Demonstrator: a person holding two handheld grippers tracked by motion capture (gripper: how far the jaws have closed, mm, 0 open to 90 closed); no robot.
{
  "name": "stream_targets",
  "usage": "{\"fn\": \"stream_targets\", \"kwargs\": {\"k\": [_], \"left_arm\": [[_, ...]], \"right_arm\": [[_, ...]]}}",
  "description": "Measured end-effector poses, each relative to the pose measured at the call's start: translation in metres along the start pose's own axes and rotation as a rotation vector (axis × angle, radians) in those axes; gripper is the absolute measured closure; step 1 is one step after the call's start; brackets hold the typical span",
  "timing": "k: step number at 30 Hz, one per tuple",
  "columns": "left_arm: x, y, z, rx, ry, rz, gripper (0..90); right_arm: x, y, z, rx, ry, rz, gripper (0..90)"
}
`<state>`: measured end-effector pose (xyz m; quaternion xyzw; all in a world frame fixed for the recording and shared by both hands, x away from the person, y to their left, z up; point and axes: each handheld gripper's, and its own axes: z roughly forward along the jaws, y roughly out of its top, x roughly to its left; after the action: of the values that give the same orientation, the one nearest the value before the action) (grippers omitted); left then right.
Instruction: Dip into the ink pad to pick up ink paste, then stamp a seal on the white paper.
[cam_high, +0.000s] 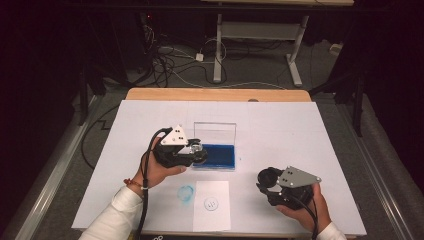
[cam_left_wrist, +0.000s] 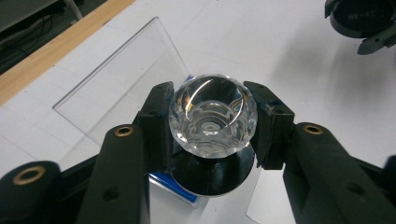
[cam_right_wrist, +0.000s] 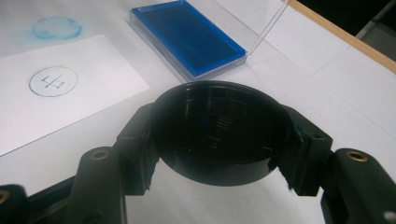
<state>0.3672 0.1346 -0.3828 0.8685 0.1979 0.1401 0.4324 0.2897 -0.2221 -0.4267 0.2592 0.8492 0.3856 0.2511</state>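
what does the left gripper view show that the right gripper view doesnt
Left gripper view alone: the left gripper shut on a stamp with a faceted clear knob, and farther off the right gripper holding the black cap.

Right gripper view alone: the right gripper shut on that cap seen from close up, the white paper with a round blue print, a blue smudge on the table cover, and the whole blue ink pad.

Both: the pad's clear upright lid, the white table cover and the wooden table edge.
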Motion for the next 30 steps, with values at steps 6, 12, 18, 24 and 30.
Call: {"fn": "stream_targets", "kwargs": {"k": [6,12,18,24,30], "left_arm": [[-0.005,-0.002,-0.008,0.005,-0.008,0.013,54.1],[-0.01,-0.002,-0.017,-0.009,-0.009,0.021,54.1],[-0.017,-0.002,-0.026,-0.023,-0.017,0.035,54.1],[-0.026,-0.001,-0.032,-0.025,-0.036,0.058,54.1],[-0.038,-0.003,-0.037,-0.012,-0.05,0.086,54.1]], "right_arm": [[0.0,0.001,0.0,-0.002,0.001,-0.006,38.5],[0.0,0.001,0.001,-0.002,0.003,-0.003,38.5],[0.001,0.002,-0.001,-0.01,0.001,-0.01,38.5],[0.001,-0.001,-0.004,-0.007,-0.008,-0.012,38.5],[0.003,0.001,-0.004,-0.003,-0.01,-0.016,38.5]]}}
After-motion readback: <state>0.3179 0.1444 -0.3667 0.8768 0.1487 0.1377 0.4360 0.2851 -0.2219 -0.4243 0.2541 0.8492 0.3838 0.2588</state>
